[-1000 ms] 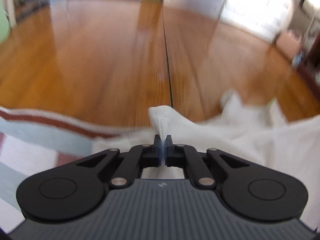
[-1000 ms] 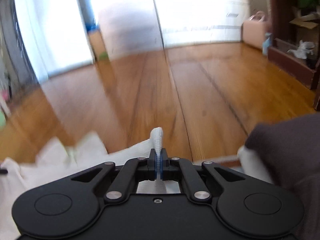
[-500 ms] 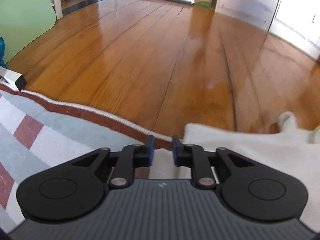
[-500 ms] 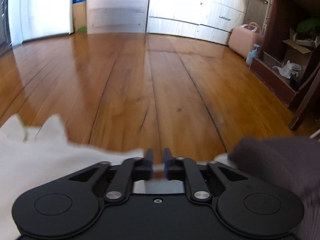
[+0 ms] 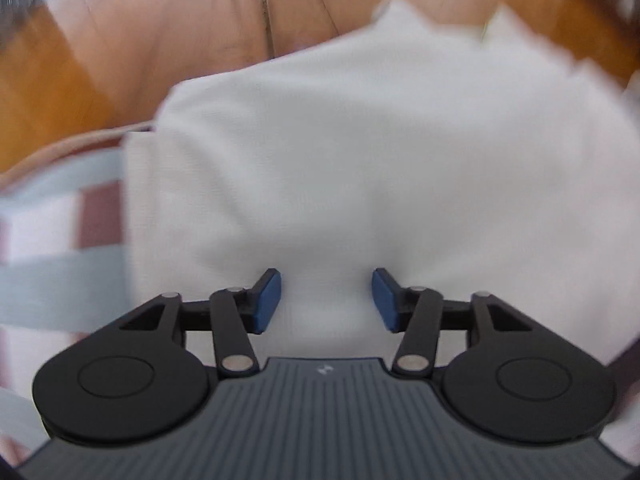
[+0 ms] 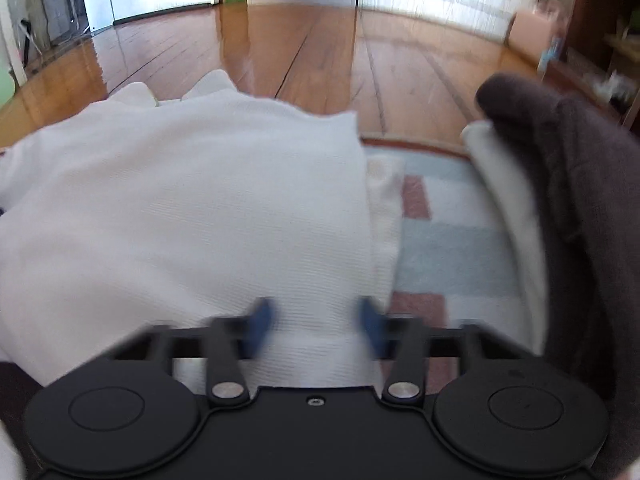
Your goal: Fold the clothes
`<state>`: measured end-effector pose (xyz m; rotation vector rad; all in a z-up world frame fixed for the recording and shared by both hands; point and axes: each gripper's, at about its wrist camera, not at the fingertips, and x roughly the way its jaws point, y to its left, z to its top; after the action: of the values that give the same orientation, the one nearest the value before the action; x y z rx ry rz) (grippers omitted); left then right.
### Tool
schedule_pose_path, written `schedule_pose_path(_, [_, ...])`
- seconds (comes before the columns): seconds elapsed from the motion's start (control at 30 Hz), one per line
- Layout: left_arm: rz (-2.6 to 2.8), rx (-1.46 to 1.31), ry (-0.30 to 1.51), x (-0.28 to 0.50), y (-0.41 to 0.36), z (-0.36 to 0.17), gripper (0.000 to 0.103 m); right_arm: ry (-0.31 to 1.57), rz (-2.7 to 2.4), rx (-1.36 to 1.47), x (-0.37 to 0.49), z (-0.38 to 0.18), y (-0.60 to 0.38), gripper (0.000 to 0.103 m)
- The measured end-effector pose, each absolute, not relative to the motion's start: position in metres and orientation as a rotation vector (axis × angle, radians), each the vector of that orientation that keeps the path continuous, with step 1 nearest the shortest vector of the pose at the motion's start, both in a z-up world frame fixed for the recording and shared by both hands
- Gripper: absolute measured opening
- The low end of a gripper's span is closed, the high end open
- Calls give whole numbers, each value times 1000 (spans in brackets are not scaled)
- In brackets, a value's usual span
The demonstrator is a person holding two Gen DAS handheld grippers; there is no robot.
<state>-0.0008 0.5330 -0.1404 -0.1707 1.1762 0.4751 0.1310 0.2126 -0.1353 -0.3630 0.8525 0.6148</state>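
1. The left gripper (image 5: 326,298) stands with its blue pads (image 5: 266,300) wide apart, having just been opening; nothing is clamped, and the white garment (image 5: 360,168) lies flat beneath the gap.
2. The right gripper (image 6: 316,328) also shows its fingers apart over the same white garment (image 6: 192,208), though they are smeared by blur; the pads press on nothing.
3. The garment lies folded on the striped rug (image 6: 448,240), its far end spilling past the rug's edge onto the wooden floor (image 6: 280,48).
4. Only the right wrist view shows a dark cloth (image 6: 568,184) over a pale one at the rug's right edge.
5. Only the left wrist view shows the rug's left stripes (image 5: 60,240).
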Motion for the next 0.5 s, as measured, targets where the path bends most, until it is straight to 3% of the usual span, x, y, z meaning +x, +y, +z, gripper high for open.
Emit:
schedule_pose_path(0.1, [538,-89,1181,-2,529,-139,71,735,548,-408,121,-117,213,0])
schedule_pose_path(0.17, [525,-131,1137,-8,531,-130,65,699,512,-442,116,-109,212,0])
schedule_pose_path(0.3, [387,-170,920,-9,516,-88,64,715,358,-547,117,-125,209,0])
schedule_pose_path(0.43, [192,-319,841,13,494,-82,63,833,434,-341,125,-119,191,14])
schedule_pose_path(0.5, [117,-409,867,27,488,-97,46,902,508,-164,127,-114,179,31])
